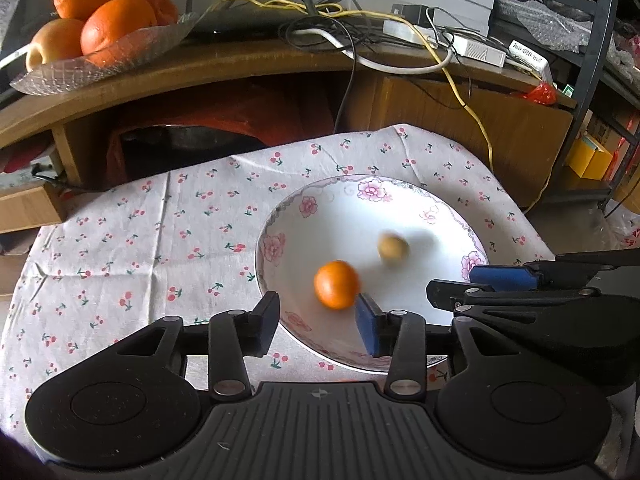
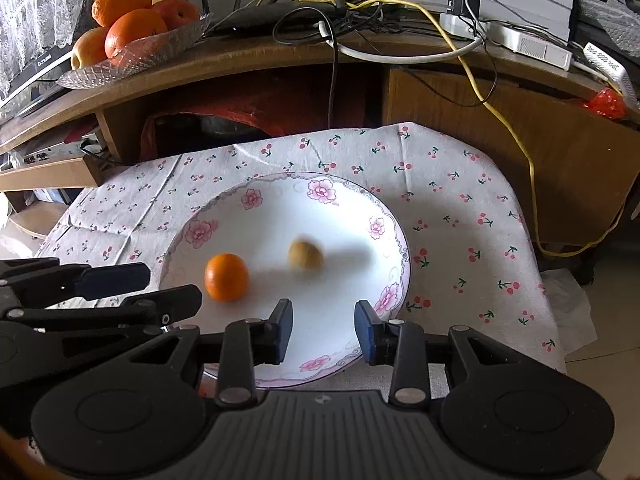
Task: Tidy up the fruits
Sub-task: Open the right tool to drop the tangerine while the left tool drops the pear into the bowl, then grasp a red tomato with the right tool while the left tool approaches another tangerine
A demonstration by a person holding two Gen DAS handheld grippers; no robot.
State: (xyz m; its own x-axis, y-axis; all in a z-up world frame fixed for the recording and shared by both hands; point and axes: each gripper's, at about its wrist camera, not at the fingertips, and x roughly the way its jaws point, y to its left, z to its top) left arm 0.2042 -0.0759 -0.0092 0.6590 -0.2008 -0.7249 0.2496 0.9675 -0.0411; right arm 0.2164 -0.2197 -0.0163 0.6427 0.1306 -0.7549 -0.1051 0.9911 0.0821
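Note:
A white plate with pink flowers [image 1: 432, 208] [image 2: 280, 208] lies on a cherry-print cloth. On it sit a small orange [image 1: 336, 285] [image 2: 226, 277] and a blurred small tan fruit [image 1: 393, 249] [image 2: 305, 255]. My left gripper [image 1: 318, 322] stands open just short of the orange, nothing between its fingers. My right gripper [image 2: 323, 330] stands open over the plate's near edge, below the tan fruit, holding nothing. Each gripper shows in the other's view: the right one [image 1: 480, 280], the left one [image 2: 140, 286].
A glass dish [image 1: 100, 56] [image 2: 132, 56] with several large oranges and an apple stands on the wooden desk behind. Tangled cables and a white power strip [image 1: 444, 40] [image 2: 504, 38] lie on the desk. The cloth [image 1: 160, 240] [image 2: 460, 208] covers a low table.

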